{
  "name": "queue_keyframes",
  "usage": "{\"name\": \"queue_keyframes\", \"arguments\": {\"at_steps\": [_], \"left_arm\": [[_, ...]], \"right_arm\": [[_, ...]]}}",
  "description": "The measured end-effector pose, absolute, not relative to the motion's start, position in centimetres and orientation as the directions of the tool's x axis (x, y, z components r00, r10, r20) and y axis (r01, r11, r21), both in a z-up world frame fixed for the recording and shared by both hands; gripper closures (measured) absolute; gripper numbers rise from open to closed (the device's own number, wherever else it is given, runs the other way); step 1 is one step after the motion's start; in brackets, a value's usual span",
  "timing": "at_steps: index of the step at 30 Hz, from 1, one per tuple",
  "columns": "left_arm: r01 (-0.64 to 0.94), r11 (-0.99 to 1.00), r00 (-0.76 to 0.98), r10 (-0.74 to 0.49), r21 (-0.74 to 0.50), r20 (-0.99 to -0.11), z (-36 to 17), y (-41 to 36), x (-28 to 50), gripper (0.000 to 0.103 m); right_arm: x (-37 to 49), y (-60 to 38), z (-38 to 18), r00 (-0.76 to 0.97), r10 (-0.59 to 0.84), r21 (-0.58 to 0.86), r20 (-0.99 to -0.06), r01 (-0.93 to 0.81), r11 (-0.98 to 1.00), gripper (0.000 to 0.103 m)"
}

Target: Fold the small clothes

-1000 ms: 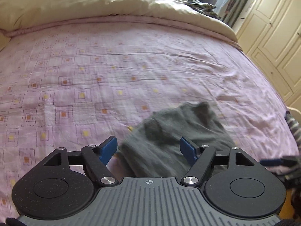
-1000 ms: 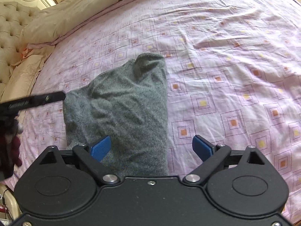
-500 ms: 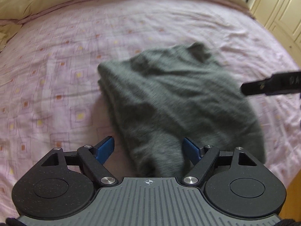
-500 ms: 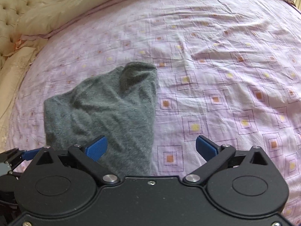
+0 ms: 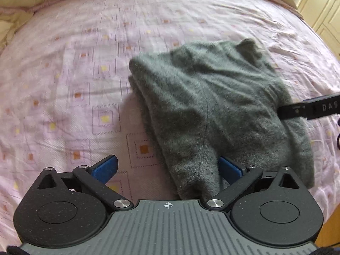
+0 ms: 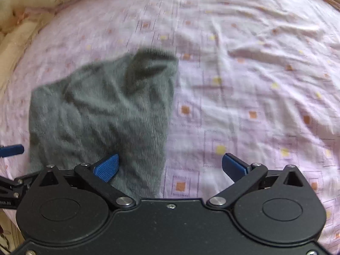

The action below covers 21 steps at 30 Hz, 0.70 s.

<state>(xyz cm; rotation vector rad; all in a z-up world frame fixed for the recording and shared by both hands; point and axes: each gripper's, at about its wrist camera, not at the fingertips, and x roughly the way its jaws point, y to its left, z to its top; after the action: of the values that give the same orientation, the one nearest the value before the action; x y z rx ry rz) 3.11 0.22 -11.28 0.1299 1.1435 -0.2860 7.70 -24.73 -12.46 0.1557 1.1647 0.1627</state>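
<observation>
Both grippers hung over the near edge of a grey knitted garment point(image 5: 214, 110) that lay rumpled on the pink patterned bedsheet point(image 5: 74, 85). The left gripper point(image 5: 167, 167) had its blue fingers spread wide, the garment's near-left corner lying between them, nothing pinched. The right gripper point(image 6: 170, 165) was likewise spread, straddling the near-right edge with bare sheet under its right finger. The step in hand looked like taking hold of the near hem. To do it well, each gripper should drop low enough to catch every layer at its corner, close firmly, then lift evenly so the knit did not skew; thick soft fabric might slip from a shallow bite.
</observation>
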Motion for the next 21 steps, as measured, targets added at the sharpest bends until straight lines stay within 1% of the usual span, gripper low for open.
{"name": "queue_keyframes", "arguments": {"at_steps": [4, 7, 12, 15, 18, 21], "left_arm": [[0.315, 0.949, 0.454, -0.174, -0.026, -0.874, -8.8, -0.2, 3.3, 0.002], [0.301, 0.953, 0.468, -0.165, -0.018, -0.868, -8.8, -0.7, 5.0, 0.002], [0.235, 0.972, 0.475, -0.118, -0.004, -0.872, -10.2, -0.4, 8.5, 0.002], [0.172, 0.985, 0.450, -0.081, -0.002, -0.889, -11.6, 0.8, 10.3, 0.002], [0.097, 0.995, 0.432, -0.041, 0.001, -0.901, -12.5, 2.4, 11.4, 0.001], [0.029, 1.000, 0.434, -0.019, -0.007, -0.900, -12.4, 4.1, 11.9, 0.001]], "right_arm": [[8.8, -25.8, -10.8, 0.463, 0.216, 0.240, -0.859, -0.007, 0.971, 0.000], [11.0, -25.5, -10.8, 0.475, 0.221, 0.252, -0.852, 0.003, 0.968, 0.000], [15.2, -24.4, -12.0, 0.465, 0.209, 0.235, -0.860, -0.003, 0.972, 0.000], [17.2, -24.4, -13.2, 0.438, 0.156, 0.175, -0.885, 0.004, 0.985, 0.000], [18.6, -25.4, -13.8, 0.421, 0.113, 0.147, -0.900, 0.049, 0.988, 0.000], [18.9, -26.8, -13.2, 0.444, 0.086, 0.143, -0.892, 0.097, 0.985, 0.000]]}}
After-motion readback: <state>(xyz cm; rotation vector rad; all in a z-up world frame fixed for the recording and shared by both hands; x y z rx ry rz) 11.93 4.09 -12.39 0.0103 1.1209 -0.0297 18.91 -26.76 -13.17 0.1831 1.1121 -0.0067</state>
